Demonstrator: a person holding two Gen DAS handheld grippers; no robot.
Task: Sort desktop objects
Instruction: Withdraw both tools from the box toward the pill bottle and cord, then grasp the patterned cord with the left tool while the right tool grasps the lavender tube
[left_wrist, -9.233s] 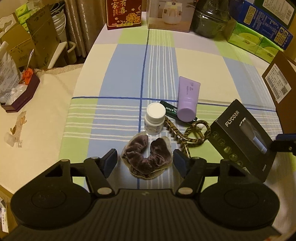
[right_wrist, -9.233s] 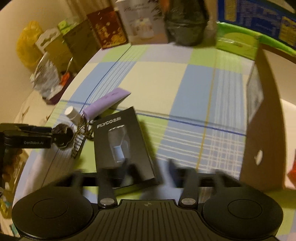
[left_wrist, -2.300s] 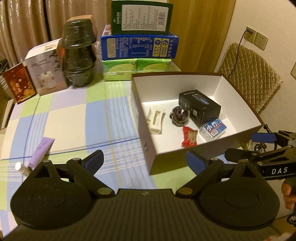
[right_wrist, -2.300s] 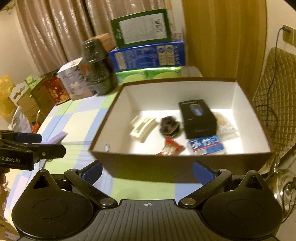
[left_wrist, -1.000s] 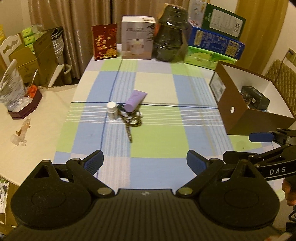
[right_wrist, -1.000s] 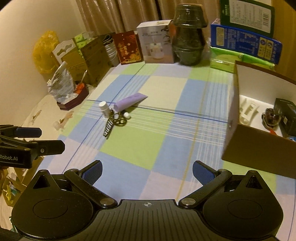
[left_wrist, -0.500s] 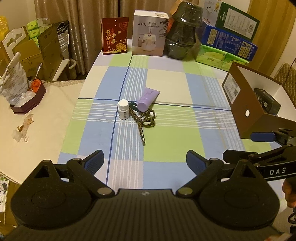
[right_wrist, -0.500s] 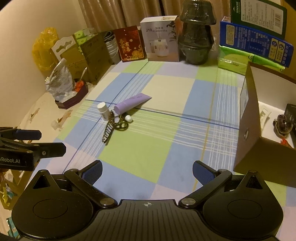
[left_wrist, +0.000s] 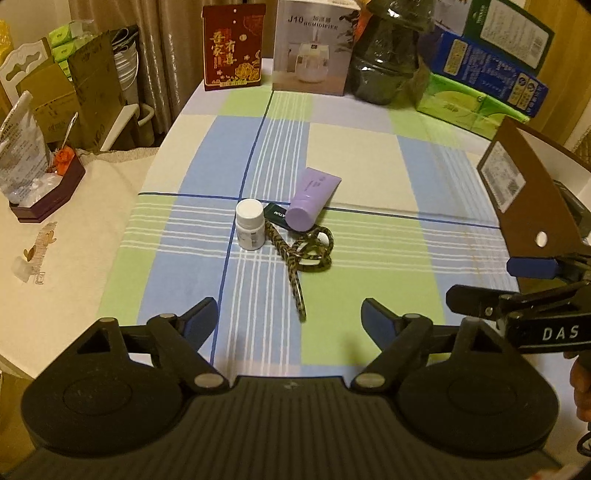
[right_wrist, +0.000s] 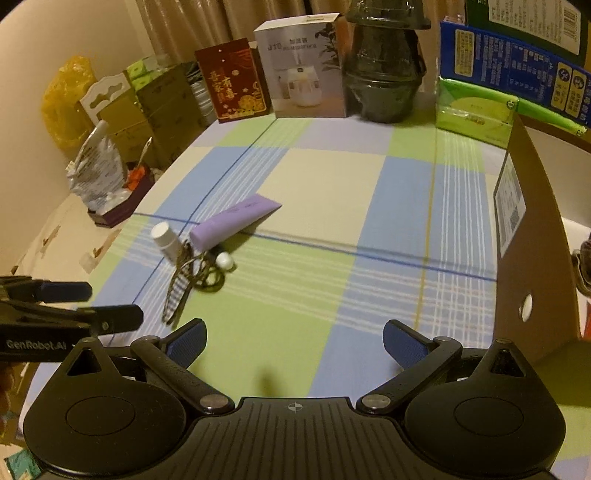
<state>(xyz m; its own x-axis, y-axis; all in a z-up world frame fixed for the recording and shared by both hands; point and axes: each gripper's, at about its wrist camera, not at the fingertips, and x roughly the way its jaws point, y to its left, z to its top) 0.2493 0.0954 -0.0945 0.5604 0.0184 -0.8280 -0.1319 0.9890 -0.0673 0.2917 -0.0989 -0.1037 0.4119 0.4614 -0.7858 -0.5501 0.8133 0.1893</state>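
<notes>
A small cluster lies mid-table: a white pill bottle (left_wrist: 250, 229), a purple tube (left_wrist: 312, 199), a dark green stick (left_wrist: 276, 215) and leopard-pattern scissors (left_wrist: 300, 263). The right wrist view shows the bottle (right_wrist: 165, 238), the tube (right_wrist: 234, 222) and the scissors (right_wrist: 192, 275) at the left. My left gripper (left_wrist: 289, 320) is open and empty, a short way in front of the scissors' tip. My right gripper (right_wrist: 293, 341) is open and empty over the cloth between the cluster and the brown box (right_wrist: 532, 258); it also shows in the left wrist view (left_wrist: 517, 280).
The brown box (left_wrist: 524, 206) stands at the table's right edge. At the back stand a red box (left_wrist: 233, 48), a humidifier box (left_wrist: 314, 51), stacked dark pots (left_wrist: 388, 62) and green and blue cartons (left_wrist: 480, 85). A side table with clutter (left_wrist: 37, 177) lies left.
Both grippers have swung from the brown box toward the cluster and moved closer; the objects now look larger. Both have stayed open and empty.
</notes>
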